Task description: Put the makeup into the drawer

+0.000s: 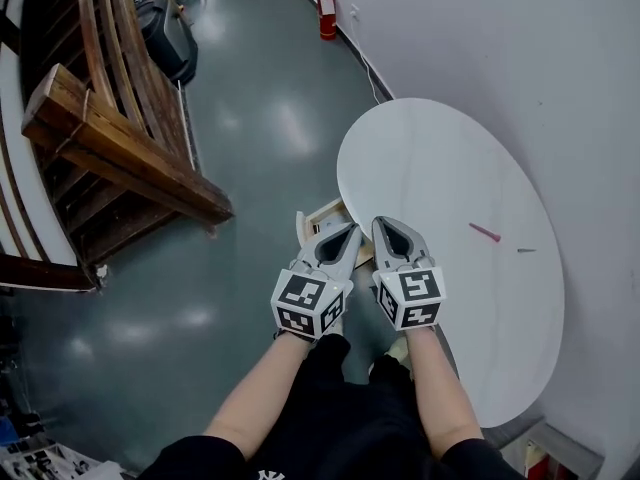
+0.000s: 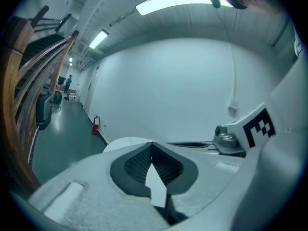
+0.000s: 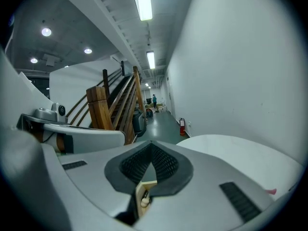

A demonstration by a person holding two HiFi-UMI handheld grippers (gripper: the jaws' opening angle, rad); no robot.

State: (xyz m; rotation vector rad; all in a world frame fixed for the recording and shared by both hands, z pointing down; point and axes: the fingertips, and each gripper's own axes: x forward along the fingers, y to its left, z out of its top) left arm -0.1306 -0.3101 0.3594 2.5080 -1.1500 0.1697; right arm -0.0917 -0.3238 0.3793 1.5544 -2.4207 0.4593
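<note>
The person holds both grippers side by side over the near left edge of a round white tabletop (image 1: 440, 168). The left gripper (image 1: 350, 232) has its jaws closed together, tip against tip, and nothing sits between them in the left gripper view (image 2: 152, 144). The right gripper (image 1: 384, 225) is also closed and carries nothing. In the right gripper view (image 3: 151, 145), a piece of light wood with a small round knob shows through the narrow slit under its tips.

This wood seems to belong to the small wooden drawer box (image 1: 322, 216), which lies just under the two grippers at the rim of the tabletop. Most of it is covered, so I cannot tell if the drawer is open.

The makeup, a thin pink stick (image 1: 485, 232), lies on the tabletop well apart from the grippers, to their right. A smaller grey stick (image 1: 525, 251) lies near it.

A wooden staircase (image 1: 120, 138) stands at the left, and a red fire extinguisher (image 1: 327, 15) stands by the wall.
</note>
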